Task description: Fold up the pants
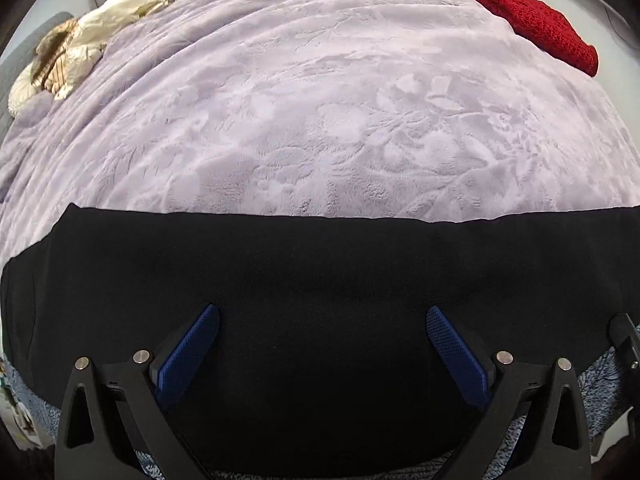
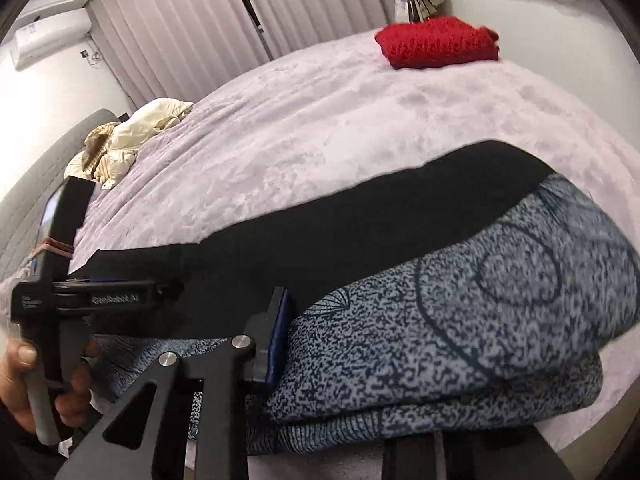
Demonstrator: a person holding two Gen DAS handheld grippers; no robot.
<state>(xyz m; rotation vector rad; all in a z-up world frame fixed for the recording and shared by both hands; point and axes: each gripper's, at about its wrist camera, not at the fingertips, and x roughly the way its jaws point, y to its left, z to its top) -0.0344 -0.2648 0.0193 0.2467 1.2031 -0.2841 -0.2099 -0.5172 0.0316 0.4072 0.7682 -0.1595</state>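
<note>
The left gripper [image 1: 323, 334] is spread wide above the black pants [image 1: 320, 264], at the lower frame, on the bed [image 1: 320, 100]. The right gripper [image 2: 282, 320] is seen pinching blue patterned fabric [image 2: 460, 320] beside the pants.

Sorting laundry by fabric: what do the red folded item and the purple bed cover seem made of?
Red folded item: probably chunky knit yarn, matte; open looped stitches show.
Purple bed cover: likely plush fleece, soft sheen; embossed floral pattern and brushed pile marks.
</note>
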